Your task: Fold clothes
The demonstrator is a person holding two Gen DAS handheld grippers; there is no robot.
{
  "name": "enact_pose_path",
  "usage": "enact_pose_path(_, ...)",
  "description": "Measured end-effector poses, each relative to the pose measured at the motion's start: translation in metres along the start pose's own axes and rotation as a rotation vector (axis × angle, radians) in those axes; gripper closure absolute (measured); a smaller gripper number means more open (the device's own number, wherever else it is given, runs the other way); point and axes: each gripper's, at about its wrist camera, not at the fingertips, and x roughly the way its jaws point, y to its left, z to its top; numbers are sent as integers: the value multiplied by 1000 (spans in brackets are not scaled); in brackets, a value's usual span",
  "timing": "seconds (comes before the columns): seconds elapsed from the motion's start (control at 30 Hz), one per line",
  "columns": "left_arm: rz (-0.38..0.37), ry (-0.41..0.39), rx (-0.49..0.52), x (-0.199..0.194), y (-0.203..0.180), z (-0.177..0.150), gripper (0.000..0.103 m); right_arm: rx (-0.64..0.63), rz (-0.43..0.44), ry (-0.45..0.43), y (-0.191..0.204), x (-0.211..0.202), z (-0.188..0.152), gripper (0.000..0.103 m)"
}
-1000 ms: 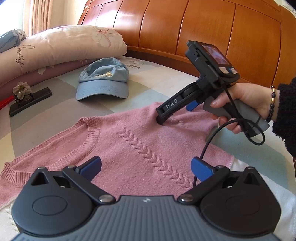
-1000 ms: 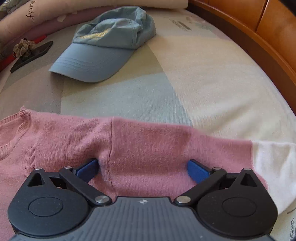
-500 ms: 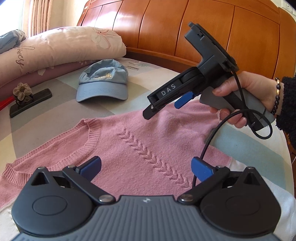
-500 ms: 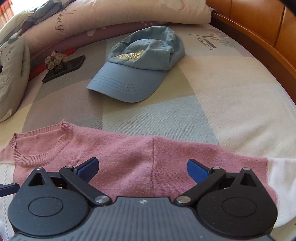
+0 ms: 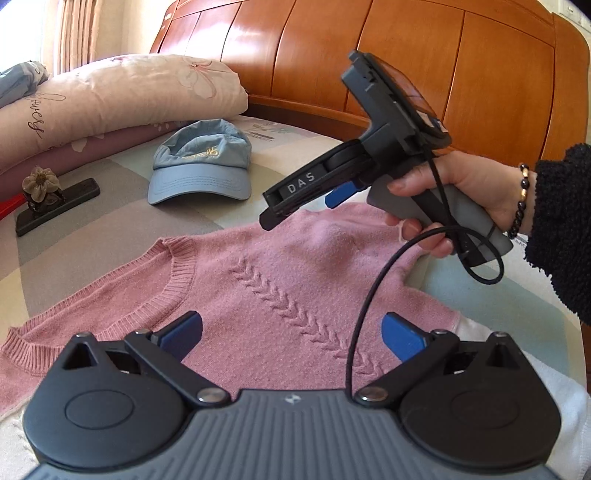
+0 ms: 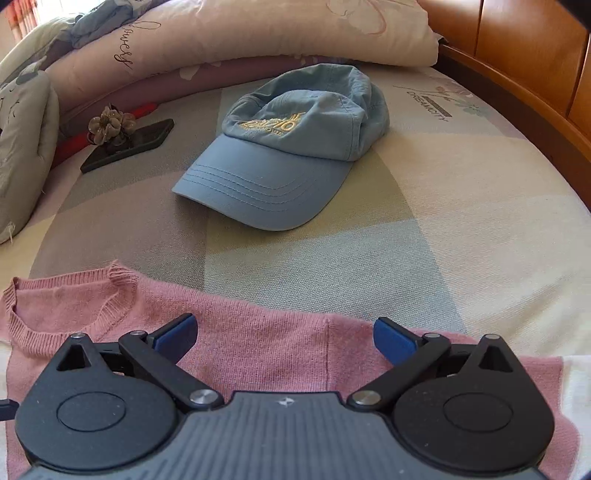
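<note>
- Sweater lies flat on the bed; right hand-held gripper has lifted clear, spread, empty.
- Left hand-held gripper hovers spread; next fold not started.

Blue cap, phone, pillows

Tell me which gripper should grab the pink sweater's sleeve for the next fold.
Right, probably. The right gripper is open above the sleeve of the pink sweater. The left gripper, also open, faces the sweater's chest.
</note>
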Motion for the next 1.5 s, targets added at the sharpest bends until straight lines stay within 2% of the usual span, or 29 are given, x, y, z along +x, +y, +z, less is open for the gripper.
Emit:
enact_pose_path(0.1, -23, -19, 6, -6, -3, 2, 1, -82, -19, -11, -1, -27, -14, 0)
enact_pose_path(0.23, -61, -35, 26, -12, -11, 4, 1, -150, -83, -16, -6, -38, -34, 0)
enact_pose_path(0.33, -81, -38, 45, -13, -17, 3, 1, -103, 4, -72, -13, -36, -38, 0)
enact_pose_path(0.4, -90, -34, 51, -12, -20, 3, 1, -103, 51, -69, -9, -25, -42, 0)
enact_pose_path(0.43, -93, -33, 54, -12, -22, 3, 1, -131, 45, -59, -5, -19, -46, 0)
enact_pose_path(0.5, -97, -31, 62, -12, -24, 3, 1, -193, 21, -98, -3, -12, -66, 0)
enact_pose_path(0.6, -106, -36, 63, -14, -25, 3, 1, -151, 48, -149, -23, -22, -88, 0)
enact_pose_path(0.7, -118, -44, 63, -17, -26, 4, 1, -178, 31, -124, -29, -40, -103, 0)
enact_pose_path(0.77, -121, -49, 68, -18, -28, 4, 1, -195, 6, -113, -26, -53, -105, 0)
enact_pose_path(0.9, -115, -42, 88, -16, -34, 4, 1, -155, 56, -158, -24, -62, -106, 0)
enact_pose_path(0.97, -111, -36, 99, -15, -38, 3, 1, -143, 23, -103, -25, -48, -113, 0)
enact_pose_path(1.03, -118, -37, 103, -15, -39, 3, 1, -146, 28, -139, -29, -51, -126, 0)
enact_pose_path(1.17, -128, -36, 100, -14, -39, 3, 1, -111, 55, -110, -40, -72, -125, 0)
enact_pose_path(1.23, -126, -35, 98, -13, -38, 3, 1, -73, 36, -114, -51, -83, -117, 0)
enact_pose_path(1.3, -121, -37, 94, -13, -37, 3, 1, -44, -20, -167, -67, -97, -107, 0)
enact_pose_path(1.4, -112, -38, 87, -12, -35, 4, 1, 68, -171, -205, -106, -105, -87, 0)
enact_pose_path(1.5, -107, -31, 80, -10, -33, 3, 1, 183, -322, -146, -149, -93, -71, 0)
